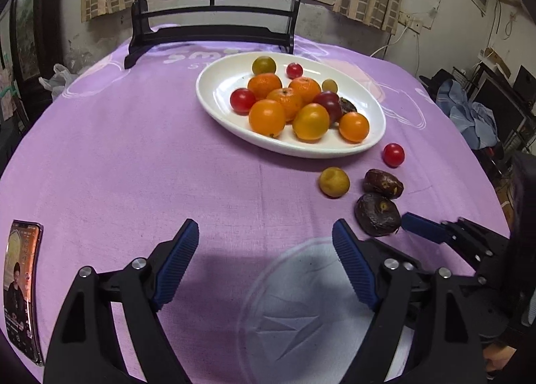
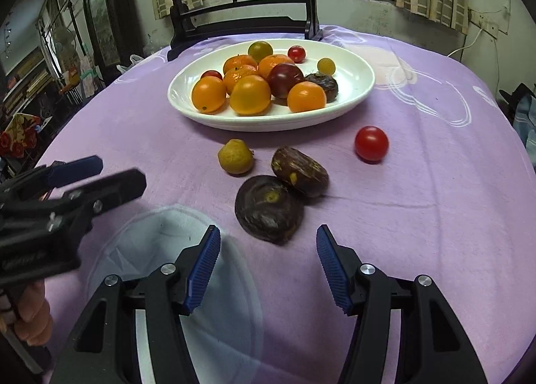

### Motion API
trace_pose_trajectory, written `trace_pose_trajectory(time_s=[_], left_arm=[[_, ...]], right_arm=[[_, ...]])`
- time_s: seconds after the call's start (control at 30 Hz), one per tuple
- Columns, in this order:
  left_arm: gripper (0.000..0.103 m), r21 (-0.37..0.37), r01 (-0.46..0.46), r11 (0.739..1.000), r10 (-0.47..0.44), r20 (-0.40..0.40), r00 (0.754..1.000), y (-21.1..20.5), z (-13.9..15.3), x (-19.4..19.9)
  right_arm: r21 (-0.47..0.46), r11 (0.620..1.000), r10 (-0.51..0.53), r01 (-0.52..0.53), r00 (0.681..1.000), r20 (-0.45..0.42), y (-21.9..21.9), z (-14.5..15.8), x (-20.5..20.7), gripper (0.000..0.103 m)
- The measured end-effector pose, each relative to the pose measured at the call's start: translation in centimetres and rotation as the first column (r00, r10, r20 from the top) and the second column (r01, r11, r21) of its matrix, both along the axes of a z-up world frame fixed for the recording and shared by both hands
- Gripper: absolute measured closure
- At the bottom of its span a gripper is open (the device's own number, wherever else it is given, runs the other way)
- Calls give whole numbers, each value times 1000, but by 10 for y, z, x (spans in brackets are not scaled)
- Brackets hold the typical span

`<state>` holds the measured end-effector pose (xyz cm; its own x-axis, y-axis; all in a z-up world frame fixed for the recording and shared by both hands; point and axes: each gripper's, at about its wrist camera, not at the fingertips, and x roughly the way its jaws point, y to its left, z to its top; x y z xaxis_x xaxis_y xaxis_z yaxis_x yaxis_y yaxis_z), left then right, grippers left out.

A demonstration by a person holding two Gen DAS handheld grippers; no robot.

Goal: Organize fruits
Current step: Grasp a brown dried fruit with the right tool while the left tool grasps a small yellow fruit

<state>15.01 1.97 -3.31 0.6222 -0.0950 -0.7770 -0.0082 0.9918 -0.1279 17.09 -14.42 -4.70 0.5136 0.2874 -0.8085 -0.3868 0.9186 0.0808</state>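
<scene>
The right gripper (image 2: 268, 266) is held open, empty, with the nearest dark fruit (image 2: 269, 208) just ahead between its fingers, near the table's (image 2: 435, 233) right edge. The left gripper (image 1: 264, 263), also open and empty, is farther off. The plate (image 2: 355, 82) is heaped with oranges and tomatoes.

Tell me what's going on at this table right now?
A person is sorting fruit with two handheld grippers. Most of it already sits in the white plate. Four pieces remain on the purple cloth: a red tomato, a small yellow fruit and two dark wrinkled fruits. The right gripper hovers just short of the nearer dark fruit, jaws open and empty. The left gripper is also open, holding nothing.
</scene>
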Motion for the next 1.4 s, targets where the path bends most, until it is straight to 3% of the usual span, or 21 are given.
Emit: trace_pose_trajectory(time_s=[0.07, 0.17, 0.43, 0.63, 0.77, 1.0, 1.23, 1.37, 1.4], left_arm=[[23, -7, 11, 1000, -11, -17, 1000, -1, -3, 2], [23, -6, 17, 1000, -17, -21, 1000, -3, -5, 3], [23, -14, 1, 1000, -2, -34, 999, -1, -11, 6], [23, 45, 18, 999, -16, -31, 999, -15, -14, 4], [23, 0, 28, 1000, -28, -70, 997, -22, -15, 7], [34, -5, 44, 999, -44, -88, 995, -46, -9, 33], [45, -22, 51, 998, -53, -133, 990, -61, -22, 58], [49, 22, 55, 998, -52, -110, 993, -69, -24, 64], [54, 33, 57, 998, -53, -106, 993, -70, -25, 66]], right_arm=[[-11, 1000, -5, 5, 1000, 4, 6, -2, 4, 45], [-45, 999, -17, 18, 1000, 26, 15, -3, 10, 58], [-13, 999, -41, 41, 999, 33, 0, 6, -1, 59], [12, 997, -74, 74, 996, 44, -36, 14, -24, 59], [33, 995, -98, 97, 994, 42, -58, 14, -31, 59], [121, 986, -119, 112, 991, 56, -80, 25, -36, 59], [166, 980, -119, 107, 991, 61, -88, 33, -41, 59], [169, 981, -107, 95, 992, 65, -87, 35, -41, 59], [166, 982, -104, 92, 992, 65, -86, 34, -40, 59]])
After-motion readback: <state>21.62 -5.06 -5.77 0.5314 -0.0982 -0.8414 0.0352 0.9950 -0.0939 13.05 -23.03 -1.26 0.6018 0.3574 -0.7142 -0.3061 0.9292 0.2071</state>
